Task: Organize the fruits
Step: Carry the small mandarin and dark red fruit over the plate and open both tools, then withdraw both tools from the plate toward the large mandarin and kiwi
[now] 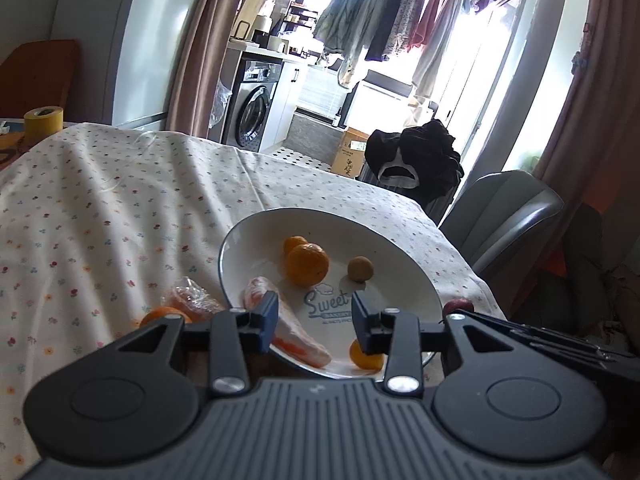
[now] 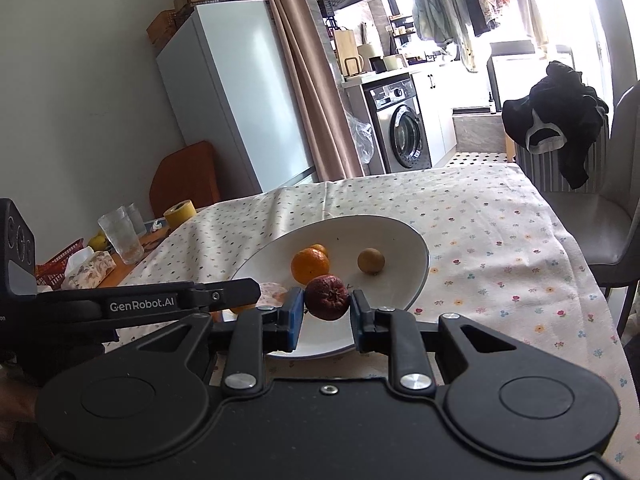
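A white plate (image 1: 400,264) printed "Sweet" lies on the flowered tablecloth. It holds two oranges (image 1: 307,264), one behind the other, a small brown round fruit (image 1: 360,269), a plastic-wrapped pink-orange piece (image 1: 300,334) and a small orange (image 1: 364,356). My left gripper (image 1: 314,320) hangs low over the plate's near side, open, its pads touching nothing. My right gripper (image 2: 326,305) is shut on a dark red wrinkled fruit (image 2: 327,297) above the plate's (image 2: 400,240) near rim. The left gripper's black body (image 2: 160,304) reaches in from the left.
Another wrapped fruit (image 1: 188,300) and an orange (image 1: 160,314) lie on the cloth left of the plate. A yellow tape roll (image 2: 180,213), glasses (image 2: 120,236), a tissue box (image 2: 92,268) and a red basket (image 2: 60,260) crowd the table's left end. A grey chair (image 2: 616,220) stands at the right edge.
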